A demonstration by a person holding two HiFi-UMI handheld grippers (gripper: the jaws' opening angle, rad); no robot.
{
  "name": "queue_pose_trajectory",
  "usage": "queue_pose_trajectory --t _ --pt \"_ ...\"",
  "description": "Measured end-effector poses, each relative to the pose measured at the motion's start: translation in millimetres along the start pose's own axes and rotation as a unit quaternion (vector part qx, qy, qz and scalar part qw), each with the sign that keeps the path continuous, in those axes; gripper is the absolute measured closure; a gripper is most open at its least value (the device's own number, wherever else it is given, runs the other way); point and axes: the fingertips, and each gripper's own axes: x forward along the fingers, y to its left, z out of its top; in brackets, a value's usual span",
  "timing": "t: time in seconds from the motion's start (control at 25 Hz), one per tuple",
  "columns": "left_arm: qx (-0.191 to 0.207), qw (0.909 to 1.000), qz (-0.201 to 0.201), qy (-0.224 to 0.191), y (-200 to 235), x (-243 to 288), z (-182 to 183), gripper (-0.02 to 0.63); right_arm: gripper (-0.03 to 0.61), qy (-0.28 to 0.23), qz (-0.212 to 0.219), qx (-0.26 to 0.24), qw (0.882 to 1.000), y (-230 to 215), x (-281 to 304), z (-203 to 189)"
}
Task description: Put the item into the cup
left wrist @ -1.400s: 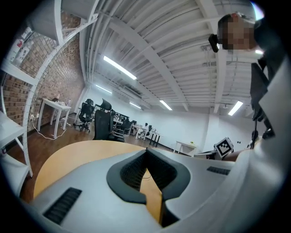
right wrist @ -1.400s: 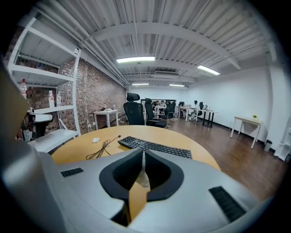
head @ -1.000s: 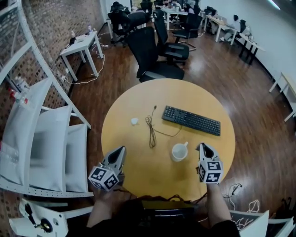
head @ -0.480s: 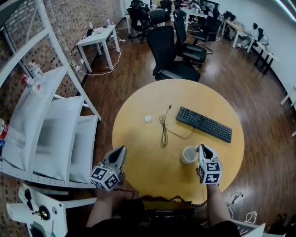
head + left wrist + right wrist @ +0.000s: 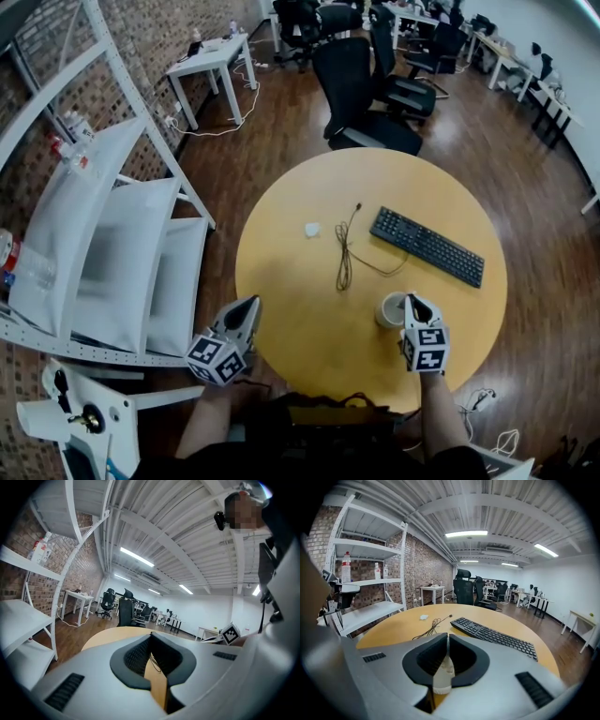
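Observation:
A small white item (image 5: 312,229) lies on the round yellow table (image 5: 291,319), far left of the middle; it also shows in the right gripper view (image 5: 423,617). The white cup (image 5: 391,309) stands upright near the front right. My right gripper (image 5: 413,298) is shut, its tips right at the cup's right rim. Through the hollow under those shut jaws (image 5: 446,637) part of the cup (image 5: 442,674) shows. My left gripper (image 5: 251,303) hangs at the table's front left edge, shut and empty (image 5: 151,634).
A black keyboard (image 5: 427,246) lies behind the cup and a dark coiled cable (image 5: 345,253) runs down the table's middle. White shelving (image 5: 103,244) stands to the left. Office chairs (image 5: 366,84) are behind the table.
The head view has swung, so the table now sits further right. My right gripper's tips have come closer to the cup, from a gap to right at its rim. Both grippers stay shut.

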Motion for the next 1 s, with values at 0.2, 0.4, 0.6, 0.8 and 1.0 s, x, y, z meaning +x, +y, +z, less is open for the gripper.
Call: queue_pose_trajectory --t 0.2,0.4,0.6,0.8,1.0 --pt "-0.009 0.9998 0.006 0.014 5 -1 -13 0.621 0.58 0.017 0.007 0.008 1.0 6 5 -12" --pt "-0.022 0.9993 0.012 0.03 8 1 -29 0.621 0.58 0.035 0.014 0.011 0.999 8 12 -27" --pt "-0.026 0.9987 0.013 0.043 6 5 -36 0.621 0.575 0.055 0.02 0.015 0.998 5 18 -40" --pt "-0.034 0.9979 0.024 0.05 10 7 -41 0.621 0.557 0.067 0.027 0.019 0.997 7 26 -49" --pt "-0.028 0.9981 0.019 0.051 9 13 -37 0.621 0.539 0.08 0.035 0.014 0.996 8 29 -53"
